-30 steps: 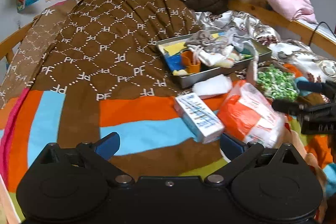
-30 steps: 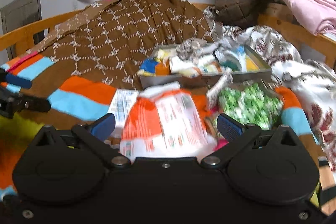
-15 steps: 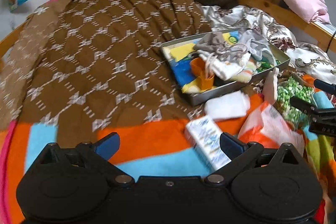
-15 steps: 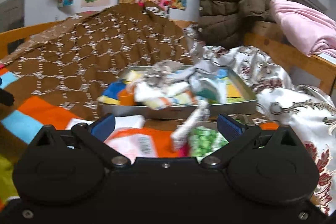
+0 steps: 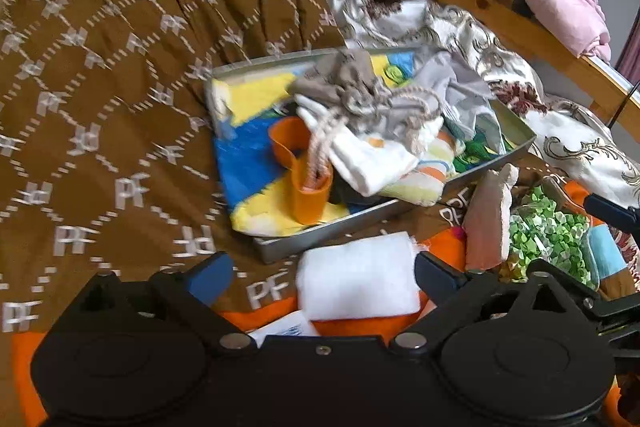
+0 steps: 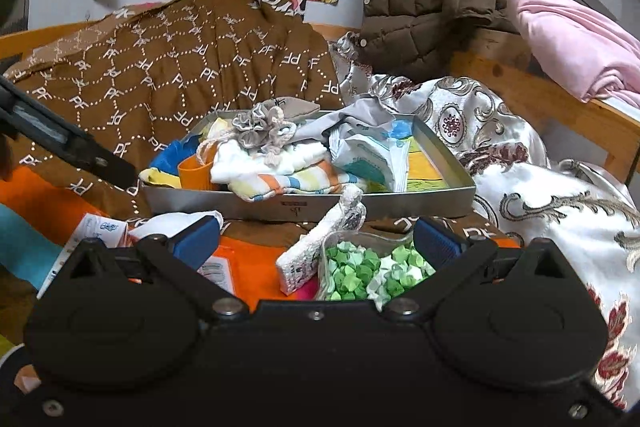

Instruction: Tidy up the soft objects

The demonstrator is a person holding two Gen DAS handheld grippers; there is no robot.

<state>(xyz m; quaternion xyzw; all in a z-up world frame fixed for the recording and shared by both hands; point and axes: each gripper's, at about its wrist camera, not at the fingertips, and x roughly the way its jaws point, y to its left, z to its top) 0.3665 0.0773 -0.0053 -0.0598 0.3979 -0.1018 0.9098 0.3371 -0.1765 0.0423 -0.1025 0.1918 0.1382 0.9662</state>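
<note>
The left gripper (image 5: 322, 273) hangs wide open, its jaws just having closed a touch, with the white folded cloth (image 5: 358, 277) between its fingers but not pinched. The right gripper (image 6: 318, 237) is open too, empty, over the jar of green paper stars (image 6: 368, 271). Closing now risks snagging the blanket (image 5: 120, 87) or nudging the box (image 5: 286, 327) underneath, I reckon. A second ago the left gripper sat farther back from the tray (image 5: 516, 129); the cloth lay well ahead.
</note>
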